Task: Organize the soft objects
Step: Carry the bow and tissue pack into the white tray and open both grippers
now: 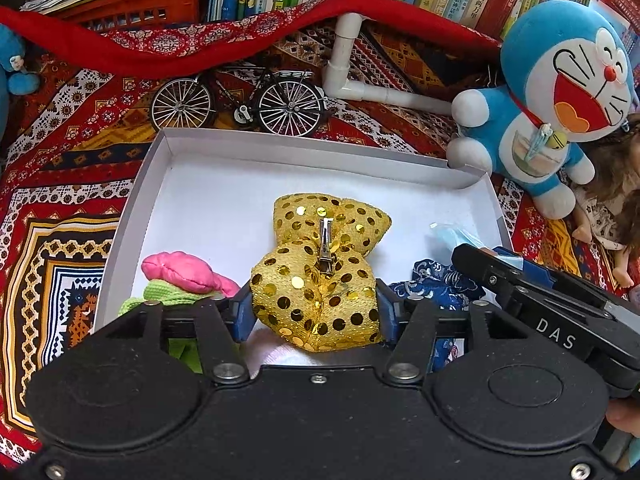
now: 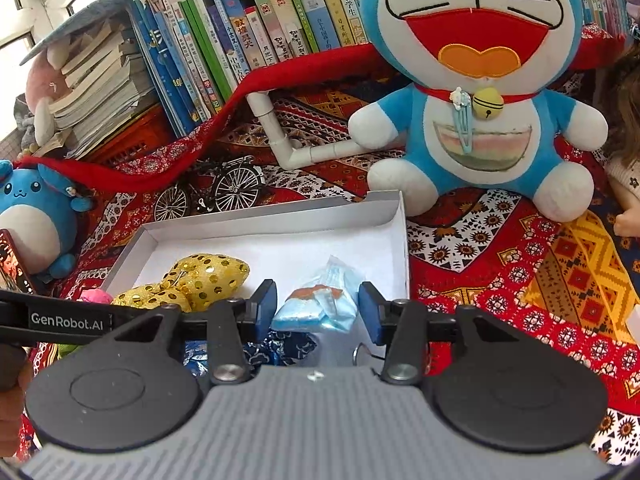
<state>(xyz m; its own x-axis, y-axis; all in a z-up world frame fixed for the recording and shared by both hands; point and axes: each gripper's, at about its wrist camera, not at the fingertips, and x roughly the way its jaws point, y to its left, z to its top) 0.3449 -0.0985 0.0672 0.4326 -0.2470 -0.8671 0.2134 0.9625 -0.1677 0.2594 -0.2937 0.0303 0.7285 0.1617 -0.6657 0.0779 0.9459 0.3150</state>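
**Desk:** Where does the gold sequined bow [image 1: 320, 276] lie?

**Photographer:** Mid-tray, in the white cardboard box lid [image 1: 280, 144]. The left gripper [image 1: 314, 310] brackets its near lobe; whether the pads press, I cannot tell.

**Desk:** And the other gripper?

**Photographer:** The right gripper [image 2: 318, 308] has jaws spread either side of a blue wrapped packet [image 2: 320, 300], clear of it, near the lid's right wall.

**Desk:** Open room?

**Photographer:** The lid's far half is bare. A Doraemon plush [image 2: 476, 92] crowds the far right corner; a model bicycle [image 1: 240, 100] stands behind the rear edge.
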